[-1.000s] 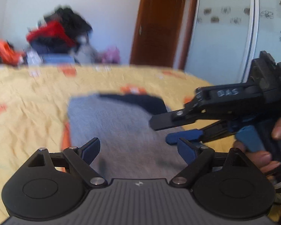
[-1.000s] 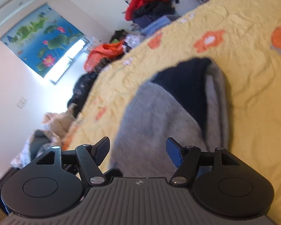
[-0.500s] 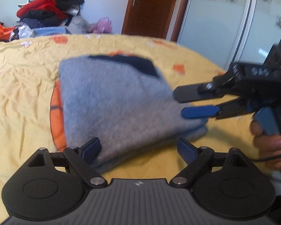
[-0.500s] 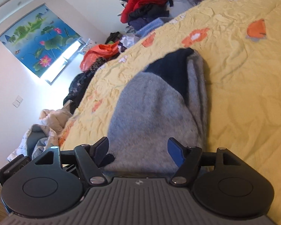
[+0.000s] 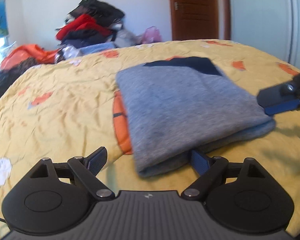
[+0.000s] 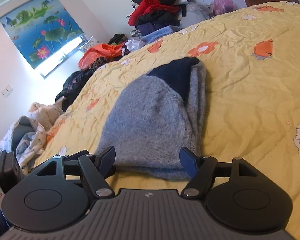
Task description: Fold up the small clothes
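Left wrist view: the left gripper (image 5: 147, 161) has its jaws spread wide and holds nothing. The folded grey sweater (image 5: 182, 104) lies on the yellow bedspread (image 5: 60, 108) ahead of the jaws, its near corner reaching down between them and close to the right-hand blue pad. A navy panel (image 5: 192, 65) shows at the sweater's far end. The right gripper (image 5: 280, 101) enters beyond the right-hand jaw, its tips at the sweater's far side edge; only the tips show, so from here I cannot tell how they stand.

Right wrist view: the right gripper (image 6: 148, 160) is spread too, gripping nothing, with the grey sweater's (image 6: 152, 118) near fold just ahead of and between its jaws. The bedspread (image 6: 250, 76) runs off past the right-hand jaw; a clothes pile (image 6: 158, 10) sits far beyond.

Risk, as I judge it: the layered edges look loose, so a jaw closing on only the top layer could peel the fold open, and a dragging pad could skew the bundle or pinch the bedspread with it.
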Demonstrator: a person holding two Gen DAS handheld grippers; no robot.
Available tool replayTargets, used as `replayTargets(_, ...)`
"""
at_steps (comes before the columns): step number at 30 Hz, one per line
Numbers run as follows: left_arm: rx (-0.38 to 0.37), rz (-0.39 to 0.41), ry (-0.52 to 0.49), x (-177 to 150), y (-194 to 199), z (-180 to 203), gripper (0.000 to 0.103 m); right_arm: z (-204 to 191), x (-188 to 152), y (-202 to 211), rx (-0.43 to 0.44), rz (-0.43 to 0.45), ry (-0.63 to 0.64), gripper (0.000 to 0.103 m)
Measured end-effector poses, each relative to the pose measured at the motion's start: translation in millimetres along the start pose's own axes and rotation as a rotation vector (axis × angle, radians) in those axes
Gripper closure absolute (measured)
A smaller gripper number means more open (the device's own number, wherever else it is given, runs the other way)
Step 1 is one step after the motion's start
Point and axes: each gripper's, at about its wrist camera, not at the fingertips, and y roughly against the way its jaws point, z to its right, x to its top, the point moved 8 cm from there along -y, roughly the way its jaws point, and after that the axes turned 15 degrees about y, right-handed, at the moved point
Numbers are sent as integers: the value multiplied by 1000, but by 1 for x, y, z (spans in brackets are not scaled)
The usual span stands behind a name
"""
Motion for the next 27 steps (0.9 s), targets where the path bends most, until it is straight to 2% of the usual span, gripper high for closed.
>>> replayTargets(2, 17, 22, -15, 2, 2, -3, 18, -3, -1, -5, -7, -10, 16, 29)
replayTargets(3, 24, 34, -30, 3, 3, -4, 29, -4, 0, -7, -6, -10, 21, 29)
replayTargets(4, 26, 45, -35, 4, 4, -6, 46, -6, 0, -8, -5, -11, 25, 29)
replayTargets(5, 14, 54, -24, 6, 6, -7, 57, -8, 0, -9, -7, -10, 31, 29)
replayTargets(6, 0, 55, -11, 7, 7, -7, 73, -9, 1, -10, -7, -8, 37, 29)
replayTargets(11, 7, 46, -73, 0, 9, 1, 74, -19, 1, -11, -29, -10, 105, 28)
replayTargets(15, -5, 57, -55, 4, 21, -4, 73, -27, 4, -11, -25, -4, 146, 28)
replayTargets(18, 15, 42, -31, 5, 12, -9, 72, -30, 7, -18, -15, -7, 149, 27)
replayTargets(20, 30, 36, -20, 4, 3, -10, 72, -27, 3, -31, -11, -47, 137, 25)
replayTargets(21, 40, 34, -16, 2, -1, -12, 73, -22, -3, -39, -16, -89, 127, 26)
replayTargets(23, 41, 42, -1, 2, -1, -20, 74, -20, -8, -41, -15, -98, 190, 32)
replayTargets(24, 40, 39, -2, 2, -1, -22, 74, -18, -8, -39, -21, -111, 199, 39)
replayTargets(26, 42, 39, 0, 2, -1, -23, 74, -12, -8, -36, -28, -124, 185, 46)
replayTargets(27, 47, 40, -4, 2, -1, -22, 74, -11, -8, -36, -21, -122, 177, 46)
